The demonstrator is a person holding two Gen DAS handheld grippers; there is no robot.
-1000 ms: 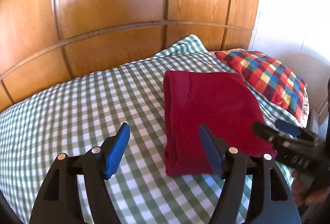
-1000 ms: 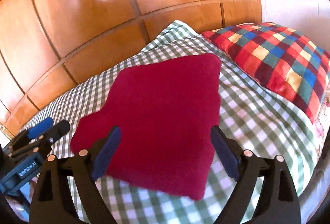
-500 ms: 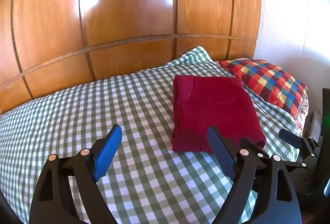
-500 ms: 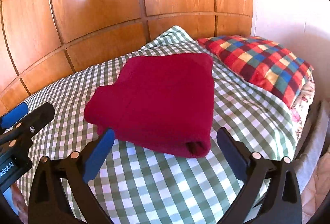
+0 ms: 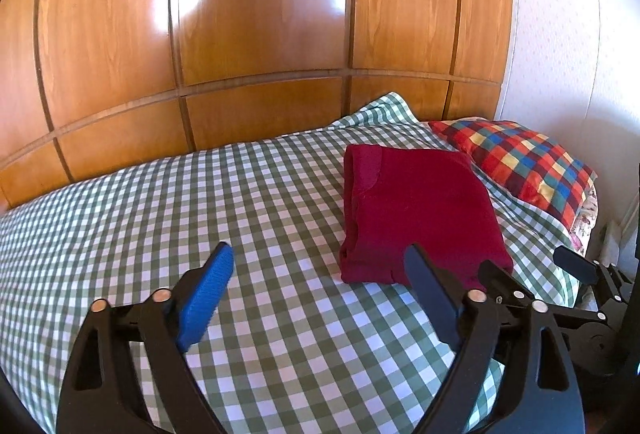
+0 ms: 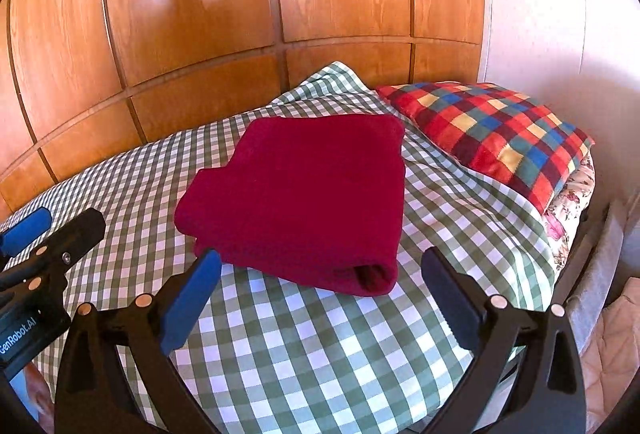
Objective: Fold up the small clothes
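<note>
Right wrist view: both the right hand-held gripper (image 6: 320, 288) and left hand-held gripper (image 5: 320, 284) gape apart before the folded red garment (image 6: 304, 198) on the bed (image 6: 320, 354).

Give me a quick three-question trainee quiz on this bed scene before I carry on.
1. True or false: the left gripper is clamped on the red garment.
2. What lies right of the garment: A) checked pillow B) laundry basket C) towel?
3. Fill in: the garment lies folded on the green-and-white ______ bedsheet.

Key: 1 false, its jaws stand open and empty, as do the right gripper's. 2 A. 3 checked.
</note>
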